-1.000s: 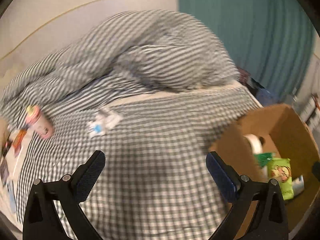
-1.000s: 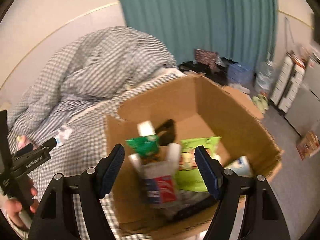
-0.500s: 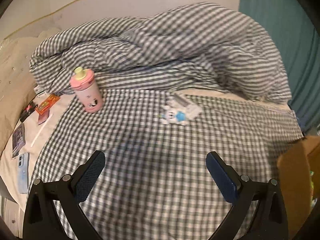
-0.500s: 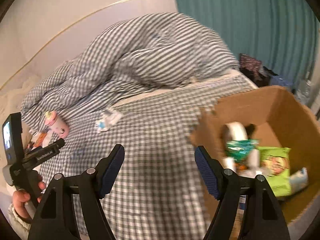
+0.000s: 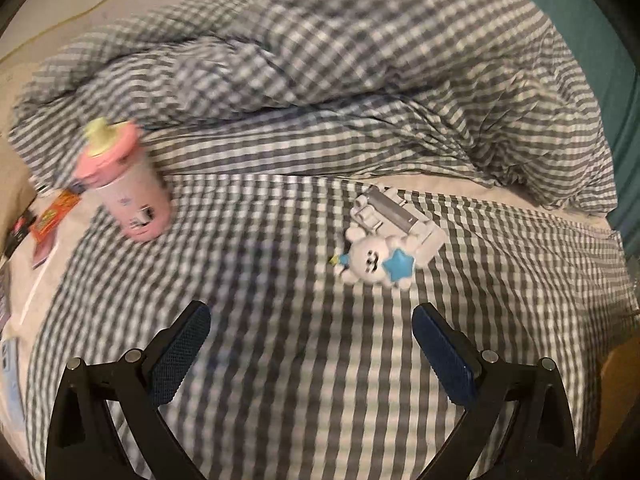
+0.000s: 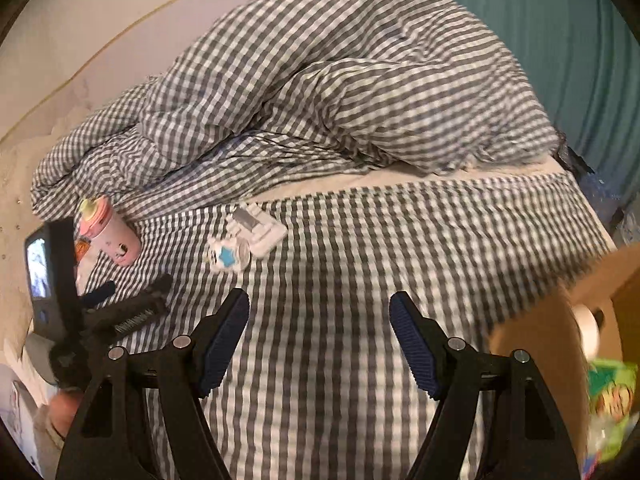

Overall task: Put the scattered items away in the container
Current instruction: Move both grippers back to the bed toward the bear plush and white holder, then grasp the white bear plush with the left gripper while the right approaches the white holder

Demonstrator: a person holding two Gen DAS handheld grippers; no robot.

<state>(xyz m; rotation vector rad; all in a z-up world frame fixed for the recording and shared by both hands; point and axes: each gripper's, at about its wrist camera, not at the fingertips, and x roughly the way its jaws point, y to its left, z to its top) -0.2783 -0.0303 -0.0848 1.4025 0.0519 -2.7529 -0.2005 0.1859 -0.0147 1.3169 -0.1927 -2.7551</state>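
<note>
Grey-and-white gingham bedding (image 5: 320, 380) is covering the bed, with a rumpled checked duvet (image 5: 360, 60) heaped behind. A white cartoon figure toy with a blue star (image 5: 384, 256) is lying flat on the sheet, its long axis slanting up and to the right from the star end. It is sitting just ahead of the left gripper (image 5: 311, 348) and slightly to its right, nearer to that tool than to the right gripper (image 6: 319, 340), which is seeing it ahead and to the left. A pink cup with a pale yellow spout (image 5: 124, 184) is standing tilted further left, by the duvet's edge. Both grippers are spread wide apart, holding nothing and touching nothing. A brown cardboard box (image 6: 560, 316), already holding a green snack packet (image 6: 612, 396), is sitting at the right.
</note>
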